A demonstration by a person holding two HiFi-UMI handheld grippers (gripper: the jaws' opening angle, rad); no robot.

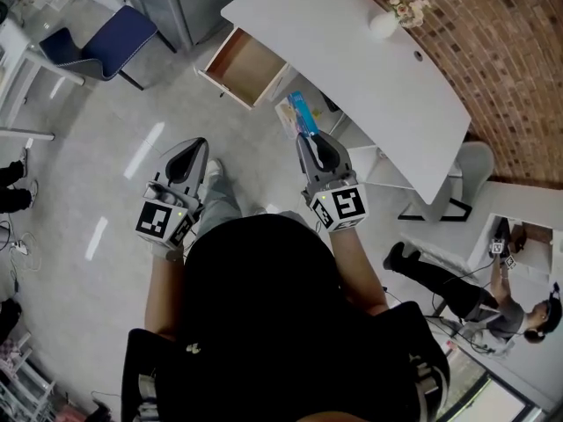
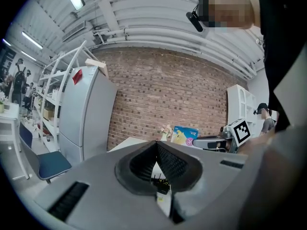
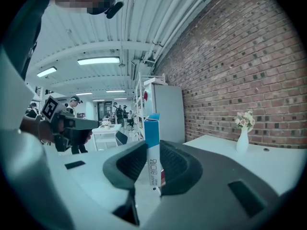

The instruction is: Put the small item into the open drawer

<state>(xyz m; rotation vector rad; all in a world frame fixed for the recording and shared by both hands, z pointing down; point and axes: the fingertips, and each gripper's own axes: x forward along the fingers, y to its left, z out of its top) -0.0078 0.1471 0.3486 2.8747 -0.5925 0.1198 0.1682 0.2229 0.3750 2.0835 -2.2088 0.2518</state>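
In the head view my right gripper [image 1: 308, 141] is shut on a small blue and white box [image 1: 302, 114], which stands upright above its tips. In the right gripper view the box [image 3: 152, 128] is pinched between the dark pads of my right gripper [image 3: 152, 150]. The open wooden drawer [image 1: 244, 67] hangs out under the far left end of the white table [image 1: 352, 69], ahead of both grippers. My left gripper [image 1: 192, 150] is level with the right one, to its left. Its jaws [image 2: 156, 145] meet at the tips with nothing between them.
A white vase of flowers [image 1: 387, 23] stands on the table by the brick wall. A blue chair [image 1: 106, 42] is at far left, with a grey cabinet [image 2: 86, 114] behind it. Another person [image 1: 475, 297] crouches at lower right by a white shelf unit.
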